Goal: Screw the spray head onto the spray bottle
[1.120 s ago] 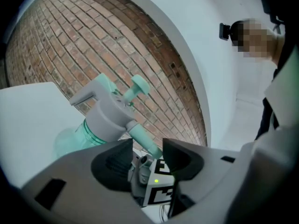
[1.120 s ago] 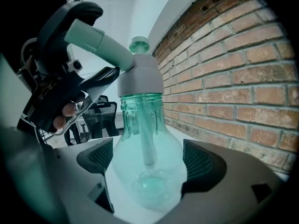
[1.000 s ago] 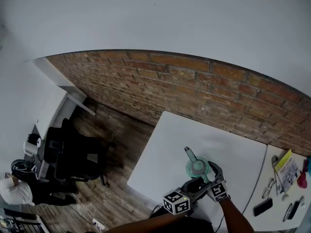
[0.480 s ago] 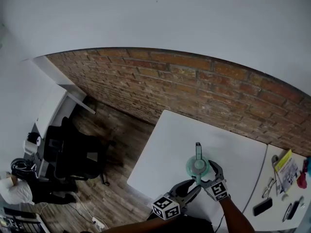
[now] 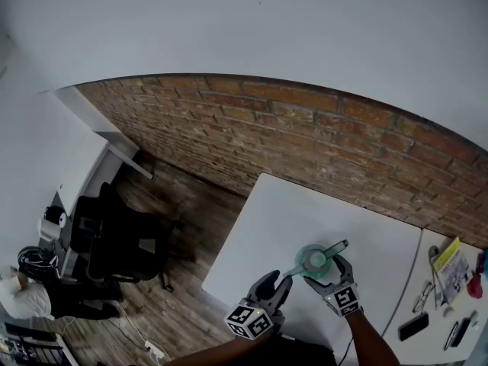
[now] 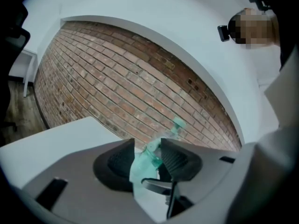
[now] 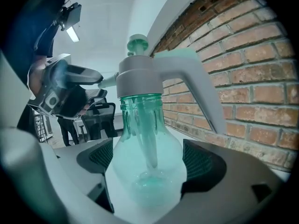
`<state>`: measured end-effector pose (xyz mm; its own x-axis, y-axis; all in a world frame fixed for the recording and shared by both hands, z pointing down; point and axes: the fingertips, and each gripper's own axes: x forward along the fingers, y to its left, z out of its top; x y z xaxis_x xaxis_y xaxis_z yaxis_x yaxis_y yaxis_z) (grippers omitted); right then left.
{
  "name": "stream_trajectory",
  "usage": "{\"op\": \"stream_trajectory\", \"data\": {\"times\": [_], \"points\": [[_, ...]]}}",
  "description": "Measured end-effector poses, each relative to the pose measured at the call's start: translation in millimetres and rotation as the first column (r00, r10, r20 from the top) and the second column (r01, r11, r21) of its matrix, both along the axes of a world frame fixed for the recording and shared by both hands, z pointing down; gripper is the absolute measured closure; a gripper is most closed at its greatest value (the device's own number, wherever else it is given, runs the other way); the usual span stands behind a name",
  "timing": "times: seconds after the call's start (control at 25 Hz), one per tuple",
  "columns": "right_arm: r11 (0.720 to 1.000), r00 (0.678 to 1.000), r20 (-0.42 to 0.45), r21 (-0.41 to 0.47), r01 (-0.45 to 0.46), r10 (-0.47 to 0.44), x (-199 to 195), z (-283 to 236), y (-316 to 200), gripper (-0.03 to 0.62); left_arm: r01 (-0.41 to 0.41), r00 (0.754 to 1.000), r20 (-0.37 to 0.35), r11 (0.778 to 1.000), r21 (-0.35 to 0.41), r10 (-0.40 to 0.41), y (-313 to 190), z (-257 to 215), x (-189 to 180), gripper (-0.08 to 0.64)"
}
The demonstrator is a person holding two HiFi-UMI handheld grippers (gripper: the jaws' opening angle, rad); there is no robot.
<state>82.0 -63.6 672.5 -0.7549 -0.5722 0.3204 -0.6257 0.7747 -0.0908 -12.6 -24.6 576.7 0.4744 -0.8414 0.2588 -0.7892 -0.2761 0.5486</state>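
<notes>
A clear green spray bottle point(image 7: 145, 167) stands on the white table point(image 5: 274, 212), and my right gripper point(image 7: 147, 164) is shut on its round body. The grey spray head point(image 7: 140, 80) sits on the bottle's neck, with its trigger lever hanging to the right. In the head view the bottle point(image 5: 314, 259) is between the right gripper point(image 5: 326, 271) and the left gripper point(image 5: 280, 280). My left gripper point(image 6: 147, 155) is shut on a pale green arm of the spray head point(image 6: 145, 158). From the right gripper view the left gripper point(image 7: 65, 90) meets the head from the left.
A brick wall point(image 5: 305, 136) runs behind the table. To the right, a second table point(image 5: 450, 311) holds a phone point(image 5: 412, 325), glasses and a booklet point(image 5: 451, 264). A black office chair point(image 5: 122, 242) stands on the wooden floor to the left. The table's near edge lies just below the left gripper.
In the head view my left gripper has swung left and toward me. The spray head has turned with it: its long arm pointed up-left, then up, and now points right. The right gripper stayed still.
</notes>
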Motion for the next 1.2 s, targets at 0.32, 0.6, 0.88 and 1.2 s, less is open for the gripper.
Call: {"op": "stream_trajectory", "data": {"times": [0.32, 0.6, 0.88, 1.2], "points": [[0.998, 0.998, 0.035, -0.014, -0.057, 0.057, 3, -3, -7, 0.124, 0.041, 0.998, 0.041, 0.998, 0.054, -0.043, -52, -10, -12, 0.388], [1.0, 1.0, -0.011, -0.011, -0.001, 0.001, -1, -3, 8, 0.123, 0.081, 0.997, 0.008, 0.997, 0.019, -0.081, -42, -4, -22, 0.388], [1.0, 1.0, 0.017, -0.013, -0.001, 0.001, 30, -32, 60, 0.124, 0.067, 0.998, -0.016, 0.998, 0.019, -0.067, -32, 3, -26, 0.388], [0.983, 0.991, 0.028, 0.119, -0.137, 0.134, 89, -105, 28, 0.129, -0.16, 0.969, 0.202, 0.983, 0.093, 0.139, -9, 41, 14, 0.466]]}}
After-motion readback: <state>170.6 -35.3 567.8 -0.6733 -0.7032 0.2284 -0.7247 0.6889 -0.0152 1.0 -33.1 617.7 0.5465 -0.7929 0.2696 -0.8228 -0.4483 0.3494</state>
